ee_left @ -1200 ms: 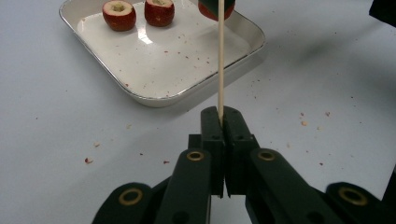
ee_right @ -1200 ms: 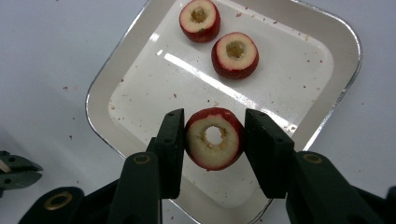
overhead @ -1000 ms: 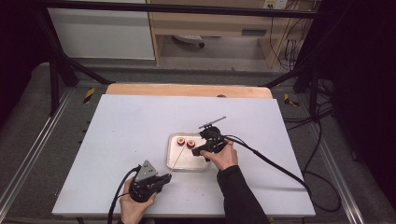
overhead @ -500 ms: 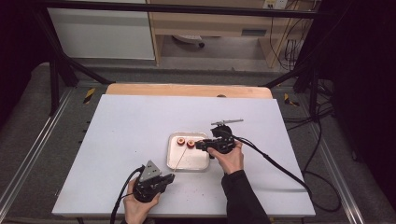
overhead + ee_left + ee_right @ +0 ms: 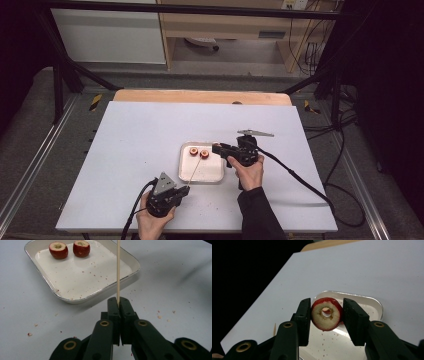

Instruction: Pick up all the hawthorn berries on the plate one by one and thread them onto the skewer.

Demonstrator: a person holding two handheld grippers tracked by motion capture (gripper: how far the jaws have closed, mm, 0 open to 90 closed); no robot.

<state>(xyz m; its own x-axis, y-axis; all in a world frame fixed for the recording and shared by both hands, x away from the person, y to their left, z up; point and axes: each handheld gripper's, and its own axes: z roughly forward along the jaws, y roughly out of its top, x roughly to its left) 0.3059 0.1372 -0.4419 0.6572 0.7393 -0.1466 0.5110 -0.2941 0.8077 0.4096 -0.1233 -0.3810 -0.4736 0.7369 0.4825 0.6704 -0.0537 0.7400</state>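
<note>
Above white tray (image 5: 372,303), cored fruit ring (image 5: 327,314) sits between right gripper (image 5: 326,315) jaws.

Two cored red fruit pieces (image 5: 58,250) (image 5: 81,248) — one skewer (image 5: 118,270) — one tray (image 5: 45,281)

Two fruit halves (image 5: 198,153) side by side at the tray's (image 5: 212,176) far end.

Red-skinned, pale-fleshed fruit rings (image 5: 58,250) lie in a white tray (image 5: 82,275) flecked with red crumbs, on the white worktop (image 5: 140,135); both claws are black.
</note>
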